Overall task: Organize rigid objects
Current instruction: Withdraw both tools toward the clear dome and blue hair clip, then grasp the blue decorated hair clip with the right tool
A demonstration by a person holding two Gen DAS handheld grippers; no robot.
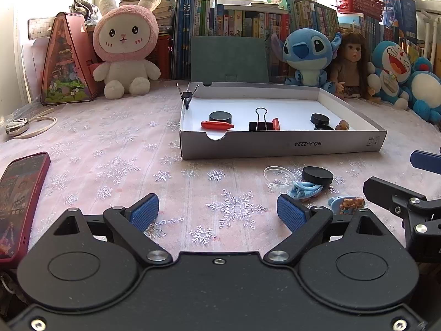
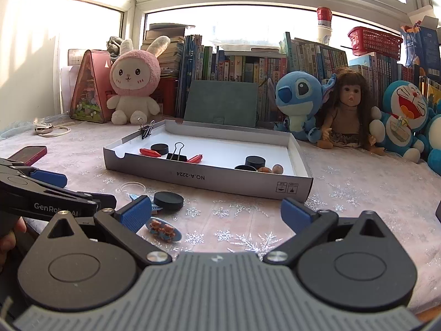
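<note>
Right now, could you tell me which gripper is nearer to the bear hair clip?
Right. The bear hair clip lies just inside the right gripper, beside its left finger; the left gripper sits further left, the clip outside its open fingers.

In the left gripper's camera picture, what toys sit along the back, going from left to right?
Red triangle tin → pink bunny plush → green folder → blue alien plush → long-haired doll → blue robot-cat plush.

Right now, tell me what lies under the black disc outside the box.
The black disc rests on a light-blue hair clip, beside a clear ring. The part of the clip beneath it is hidden.
</note>
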